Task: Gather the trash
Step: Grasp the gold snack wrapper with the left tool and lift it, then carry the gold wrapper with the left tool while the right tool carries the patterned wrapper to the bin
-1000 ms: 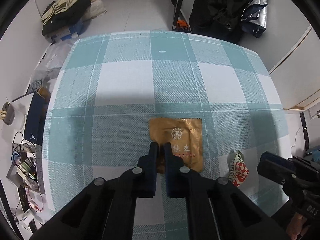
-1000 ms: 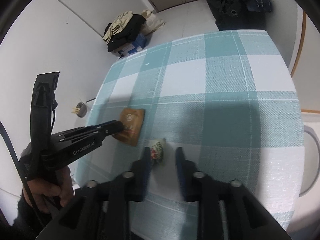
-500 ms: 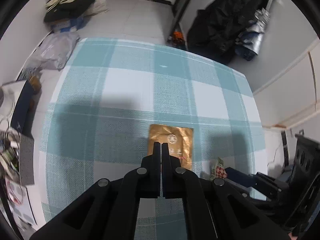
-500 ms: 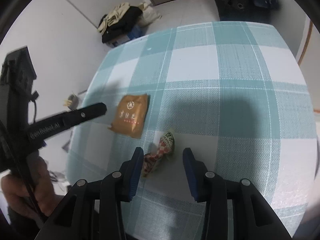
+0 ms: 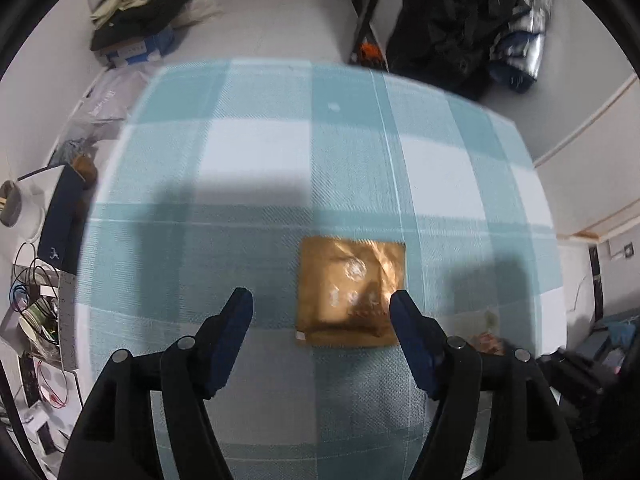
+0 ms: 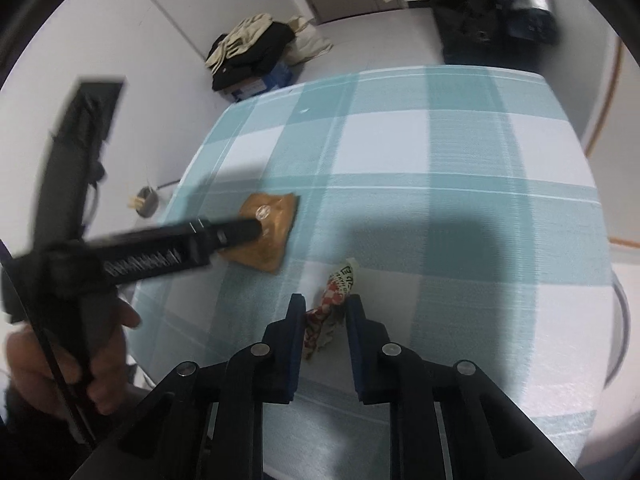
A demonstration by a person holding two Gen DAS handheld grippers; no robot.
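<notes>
Your right gripper [image 6: 322,312] closes around the light, crinkly checkered wrapper [image 6: 334,308]; pinch its twisted middle. Your left gripper [image 5: 322,312] opens over the flat gold sachet [image 5: 350,290] at one o'clock.

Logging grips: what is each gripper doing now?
Left gripper: opening, empty, over the brown packet.
Right gripper: closing around the checked wrapper.

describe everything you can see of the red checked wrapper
The wrapper is a crumpled, twisted strip, red-and-white checked with a pale printed end, probably paper or film. It lies on the tablecloth, apart from the brown packet, its near end between the closing right gripper's fingers; contact is unclear.
</notes>
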